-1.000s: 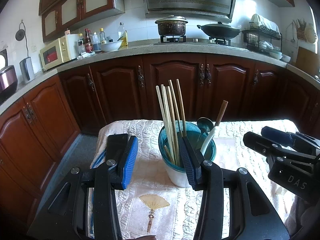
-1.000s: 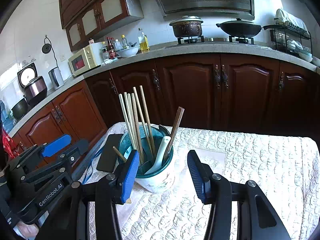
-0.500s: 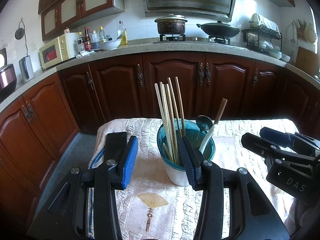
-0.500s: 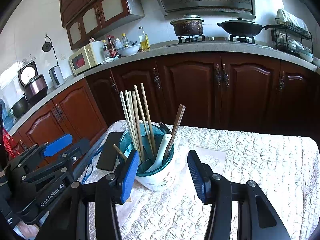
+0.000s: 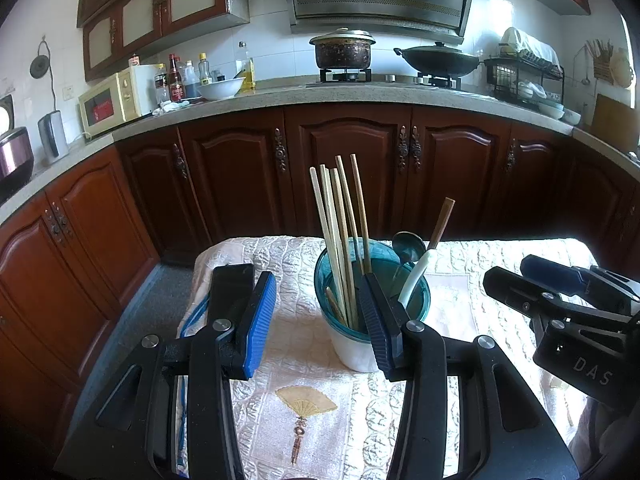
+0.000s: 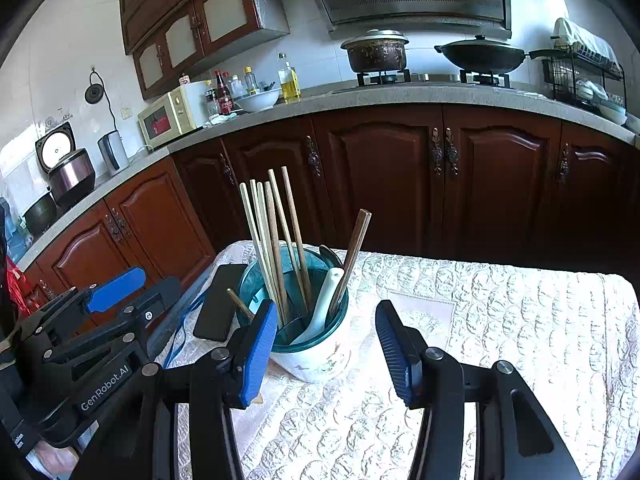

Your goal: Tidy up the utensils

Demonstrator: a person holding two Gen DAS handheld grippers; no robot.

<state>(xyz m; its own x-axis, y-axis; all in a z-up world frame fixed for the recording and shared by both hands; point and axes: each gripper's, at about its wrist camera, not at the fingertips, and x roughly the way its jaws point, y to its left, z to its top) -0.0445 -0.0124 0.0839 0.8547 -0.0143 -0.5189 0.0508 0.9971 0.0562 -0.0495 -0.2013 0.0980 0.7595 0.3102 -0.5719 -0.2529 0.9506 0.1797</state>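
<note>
We see a bench (image 6: 520, 320) under a white quilted cloth (image 5: 452, 264). On the cloth stands our utensil holder (image 6: 316, 356), white with a teal rim, and just beside it, near the left edge, lies a dark phone (image 6: 218, 304).

A black phone (image 6: 218, 307) lies on the quilted tablecloth (image 6: 500, 320).

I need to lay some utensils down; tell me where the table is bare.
Widest bare cloth lies right of the utensil cup, out to the table's right edge. A smaller patch sits in front of the cup, around the fan print. Crowded: the left side, with the black phone and blue cable.
</note>
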